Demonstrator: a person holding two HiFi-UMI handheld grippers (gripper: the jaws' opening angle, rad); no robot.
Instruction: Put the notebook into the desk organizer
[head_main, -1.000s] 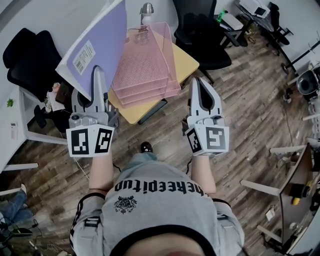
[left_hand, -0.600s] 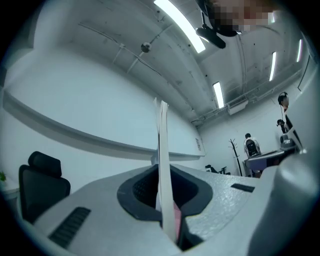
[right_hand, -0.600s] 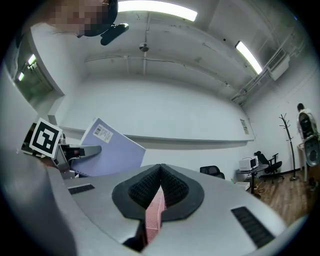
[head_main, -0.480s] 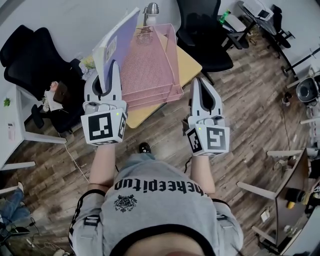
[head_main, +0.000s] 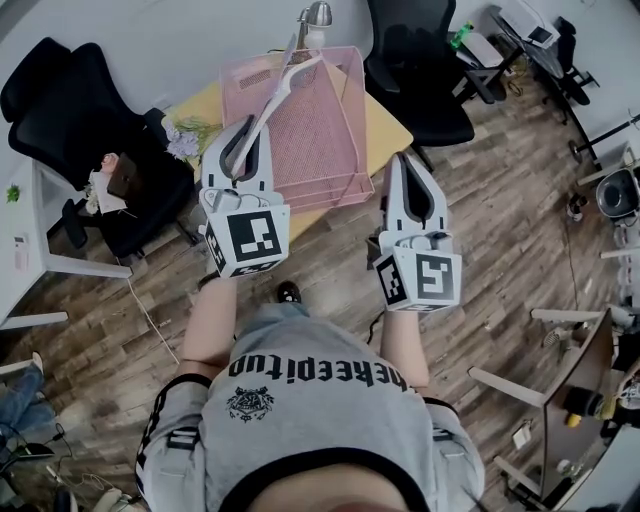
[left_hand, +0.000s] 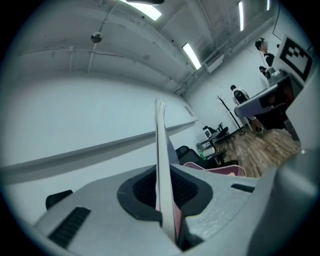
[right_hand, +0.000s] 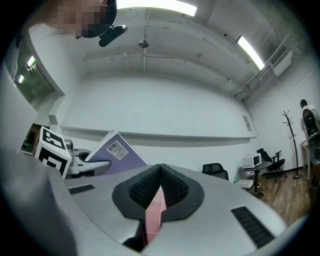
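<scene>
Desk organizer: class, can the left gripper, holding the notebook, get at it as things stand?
Probably yes: the left gripper holds the notebook over the desk organizer, and nothing blocks its open top.

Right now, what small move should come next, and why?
Probably ease the left claw down and lay the notebook flatter, toward the open front of the pink organizer. The claw grips the notebook on edge, above the organizer, so it cannot slide in yet.
</scene>
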